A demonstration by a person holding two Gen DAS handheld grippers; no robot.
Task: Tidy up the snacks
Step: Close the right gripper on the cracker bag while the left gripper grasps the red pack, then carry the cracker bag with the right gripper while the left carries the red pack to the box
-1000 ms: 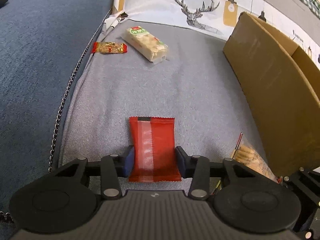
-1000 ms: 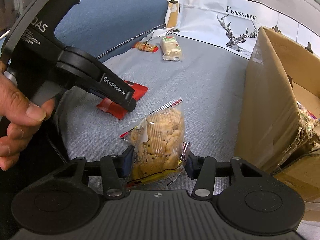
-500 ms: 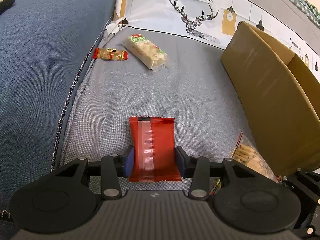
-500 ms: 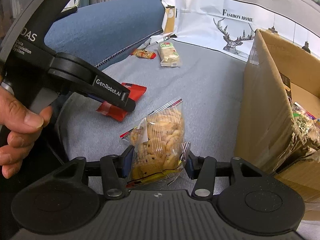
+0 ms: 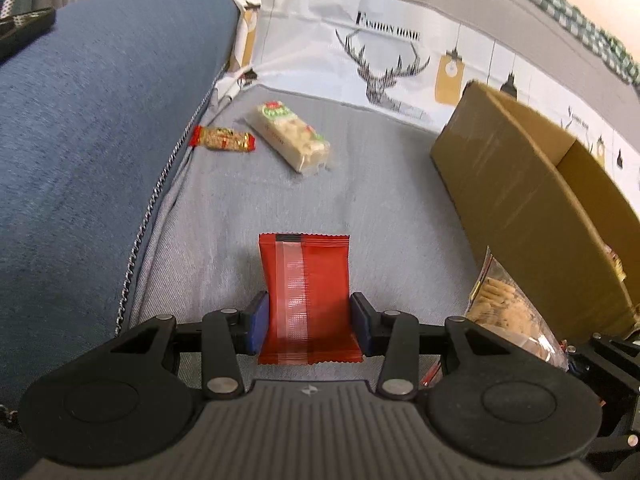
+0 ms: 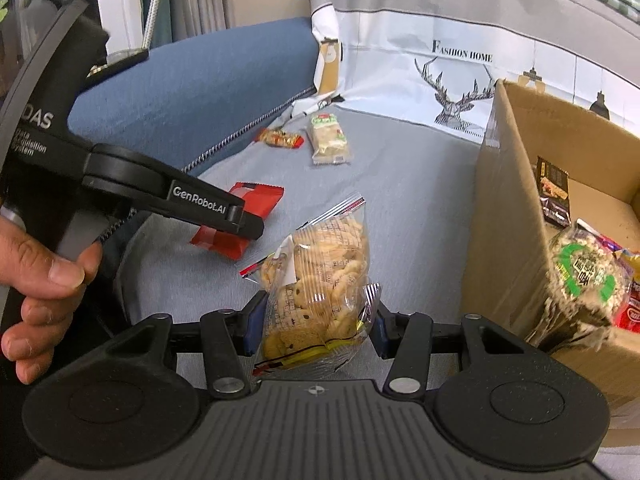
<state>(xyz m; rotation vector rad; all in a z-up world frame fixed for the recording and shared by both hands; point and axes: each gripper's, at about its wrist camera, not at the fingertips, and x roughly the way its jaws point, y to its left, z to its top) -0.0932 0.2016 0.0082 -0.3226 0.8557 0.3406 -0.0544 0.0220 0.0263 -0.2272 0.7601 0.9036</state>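
Note:
My left gripper [image 5: 309, 322] is shut on a red snack packet [image 5: 306, 292], held a little above the grey sofa seat [image 5: 384, 208]; the right wrist view shows the same red packet [image 6: 244, 216] under that gripper's black arm. A clear bag of small biscuits [image 6: 320, 280] is pinched between the pads of my right gripper [image 6: 314, 326], and the biscuit bag [image 5: 508, 312] also shows at the right edge of the left wrist view. An open cardboard box [image 6: 516, 216] stands to the right with several snack packs inside.
A small orange snack bar [image 5: 224, 139] and a pale cracker pack [image 5: 292, 136] lie at the back of the seat. A blue armrest [image 5: 88, 128] rises on the left. A deer-print backrest cover [image 5: 384, 52] stands behind. A person's hand [image 6: 36, 280] grips the left tool.
Both grippers have tilted up slightly with their packets, so more of the backrest and the inside of the box shows. Neither grip has changed.

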